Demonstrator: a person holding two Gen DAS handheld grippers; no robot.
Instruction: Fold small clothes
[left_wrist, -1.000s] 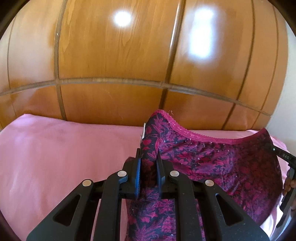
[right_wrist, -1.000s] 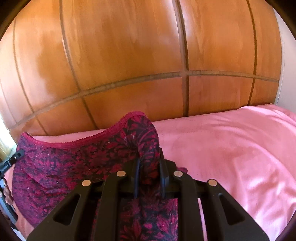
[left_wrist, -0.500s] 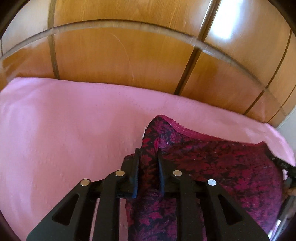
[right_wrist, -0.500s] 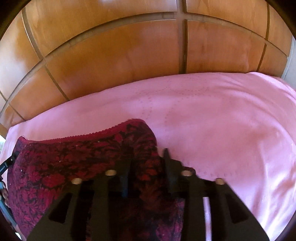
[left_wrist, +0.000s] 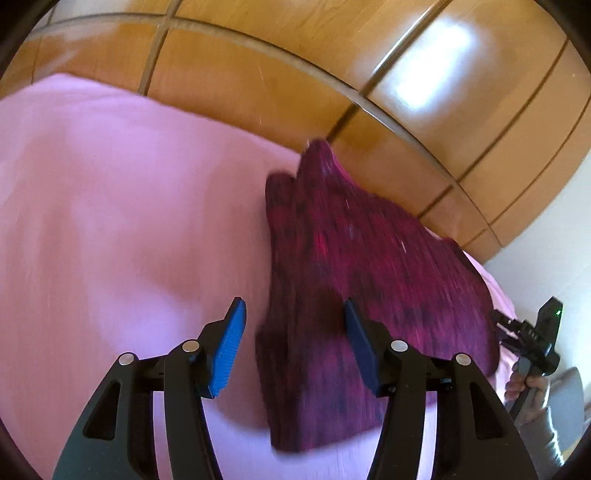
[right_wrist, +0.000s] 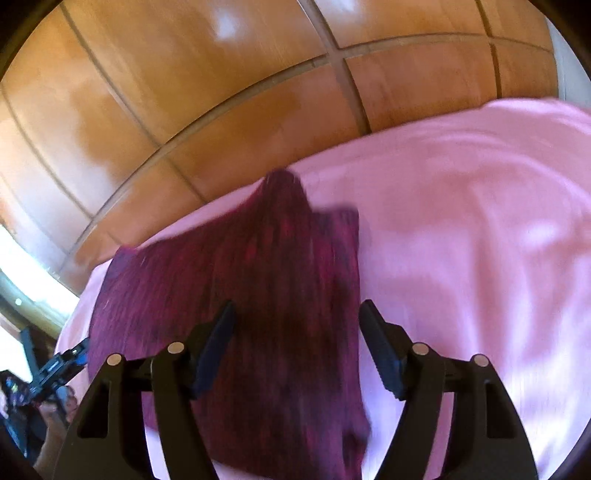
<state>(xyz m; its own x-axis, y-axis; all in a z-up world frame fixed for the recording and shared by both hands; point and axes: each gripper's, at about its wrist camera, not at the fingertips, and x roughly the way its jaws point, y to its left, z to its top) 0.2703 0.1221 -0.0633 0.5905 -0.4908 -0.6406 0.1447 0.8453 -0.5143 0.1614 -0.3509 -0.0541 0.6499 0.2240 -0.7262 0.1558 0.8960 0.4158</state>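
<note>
Wood panelling (left_wrist: 258, 85) fills the back of both my views, glossy, with dark grooves. Below it is the pink bed (left_wrist: 110, 221), wrinkled on the right side in my right view. The garment (left_wrist: 351, 277), dark magenta with a blurred black pattern, lies on the bed between my two grippers, its far corners peaked up toward the panelling; the frames are motion-blurred, so I can't tell the fold lines. My left gripper (left_wrist: 293, 343) has its jaws apart and opening: the garment's left edge sits between them, and the blue pad (left_wrist: 227, 350) is clear of the cloth. Whether the right-hand finger brushes the cloth, I can't tell. My right gripper (right_wrist: 295, 343) also has jaws apart and opening, the garment's right part between them, neither finger pressing it. In my left view the right gripper shows at the far right edge, held by a hand (left_wrist: 524, 391) in a grey sleeve (left_wrist: 546, 432).
</note>
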